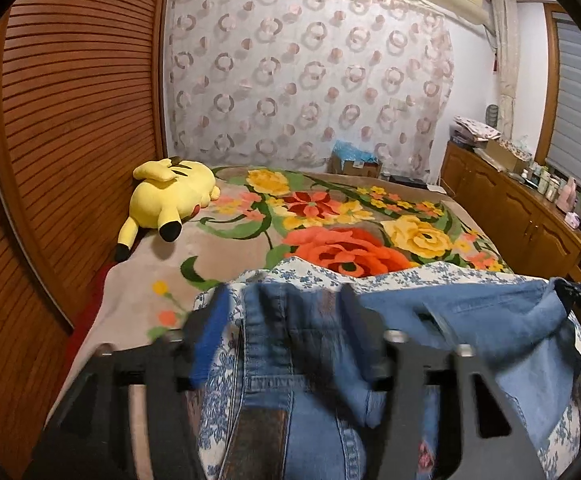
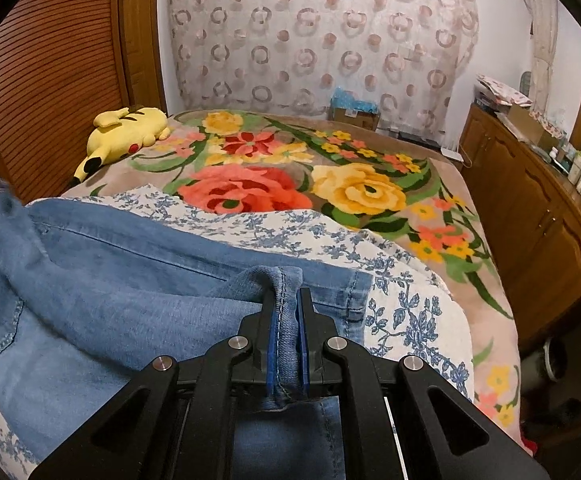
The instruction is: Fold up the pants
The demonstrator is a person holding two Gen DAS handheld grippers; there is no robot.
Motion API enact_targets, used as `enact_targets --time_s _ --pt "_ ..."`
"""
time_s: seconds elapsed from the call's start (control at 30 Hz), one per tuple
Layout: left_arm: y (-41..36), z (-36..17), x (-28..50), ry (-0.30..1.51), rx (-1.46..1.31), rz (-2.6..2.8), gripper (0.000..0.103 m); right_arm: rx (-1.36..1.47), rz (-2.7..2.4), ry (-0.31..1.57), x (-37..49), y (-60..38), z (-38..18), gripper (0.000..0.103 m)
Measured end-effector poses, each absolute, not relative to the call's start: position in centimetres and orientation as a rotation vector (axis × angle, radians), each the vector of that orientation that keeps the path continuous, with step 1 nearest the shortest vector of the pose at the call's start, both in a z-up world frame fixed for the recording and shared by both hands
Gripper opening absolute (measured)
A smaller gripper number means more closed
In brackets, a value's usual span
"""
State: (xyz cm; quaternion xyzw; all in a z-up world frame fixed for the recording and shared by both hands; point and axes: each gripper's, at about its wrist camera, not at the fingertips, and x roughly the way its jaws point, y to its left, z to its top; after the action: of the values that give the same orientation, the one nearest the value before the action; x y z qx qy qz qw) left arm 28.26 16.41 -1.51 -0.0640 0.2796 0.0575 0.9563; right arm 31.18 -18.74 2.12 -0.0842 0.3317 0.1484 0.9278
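Blue denim pants (image 1: 490,320) lie across a white cloth with blue flowers (image 2: 290,232) on the bed. In the left wrist view my left gripper (image 1: 282,304) is blurred, its jaws standing wide apart. The waistband end of the pants (image 1: 290,320) lies loosely between them and the pads do not press on it. In the right wrist view my right gripper (image 2: 288,304) is shut on a folded hem of the pants (image 2: 110,280), with denim pinched between the blue pads (image 2: 272,344). The fabric bunches up in front of the fingertips.
A flowered blanket (image 2: 354,188) covers the bed. A yellow plush toy (image 1: 170,196) lies at its far left beside a slatted wooden door (image 1: 70,120). A wooden cabinet (image 2: 530,220) with bottles runs along the right. A cardboard box (image 1: 354,164) stands beyond the bed.
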Motion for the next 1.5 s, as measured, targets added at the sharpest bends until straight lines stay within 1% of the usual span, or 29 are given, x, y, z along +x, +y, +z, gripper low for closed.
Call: enact_targets --time_s 0.03,0.07,0.17,0.2,0.23,0.4,0.7,0.9,0.93,0.97,1.0,1.03,1.1,1.33,1.43,1.47,1.5 --pt "16.4 -1.5 28.0 0.562 -0.133 0.108 0.082 -0.172 0.303 0.674 31.0 -18.8 2.1 0.007" --pt "16.2 -1.5 27.6 0.559 -0.136 0.089 0.084 -0.171 0.303 0.666 30.8 -18.8 2.1 0.009" --pt "15.2 -1.9 27.0 0.583 -0.124 0.050 0.084 -0.162 0.294 0.646 30.3 -19.1 2.1 0.023" --pt "14.7 -2.1 26.7 0.586 -0.116 0.045 0.084 -0.159 0.292 0.642 30.2 -19.3 2.1 0.034" --pt "14.4 -2.2 26.4 0.589 -0.111 0.039 0.084 -0.155 0.291 0.636 30.0 -19.5 2.2 0.041" --pt "11.8 -3.5 25.1 0.627 -0.066 -0.009 0.084 -0.174 0.320 0.603 28.3 -19.8 2.3 0.052" --pt "8.2 -5.5 23.5 0.684 -0.072 -0.089 0.084 -0.357 0.486 0.614 25.8 -16.4 0.0 0.053" --pt "7.2 -6.1 23.3 0.702 -0.042 -0.110 0.084 -0.462 0.465 0.670 27.3 -15.1 -1.7 0.053" --pt "7.2 -6.2 23.2 0.704 -0.041 -0.112 0.084 -0.473 0.461 0.677 27.9 -15.0 -1.9 0.045" --pt "7.2 -6.2 23.2 0.705 -0.041 -0.113 0.084 -0.477 0.467 0.680 28.3 -14.9 -1.9 0.032" --pt "7.2 -6.2 23.2 0.705 -0.040 -0.114 0.084 -0.483 0.472 0.685 28.8 -14.8 -1.8 0.013" --pt "7.2 -6.1 23.2 0.705 -0.037 -0.114 0.084 -0.489 0.470 0.681 29.3 -14.6 -1.4 0.007" --pt "7.2 -6.1 23.1 0.703 -0.038 -0.109 0.084 -0.491 0.464 0.657 30.4 -13.9 -0.1 0.004" --pt "7.7 -5.6 22.5 0.686 -0.045 -0.104 0.084 -0.374 0.345 0.604 34.9 -12.3 2.7 0.004" --pt "7.8 -5.6 22.1 0.685 -0.036 -0.094 0.084 -0.338 0.305 0.637 36.1 -11.3 1.6 0.006" --pt "8.0 -5.6 21.9 0.685 -0.034 -0.090 0.084 -0.328 0.305 0.654 36.3 -11.0 1.2 0.012" --pt "8.1 -5.7 21.7 0.687 -0.034 -0.086 0.084 -0.325 0.296 0.667 36.6 -10.9 0.9 0.026"
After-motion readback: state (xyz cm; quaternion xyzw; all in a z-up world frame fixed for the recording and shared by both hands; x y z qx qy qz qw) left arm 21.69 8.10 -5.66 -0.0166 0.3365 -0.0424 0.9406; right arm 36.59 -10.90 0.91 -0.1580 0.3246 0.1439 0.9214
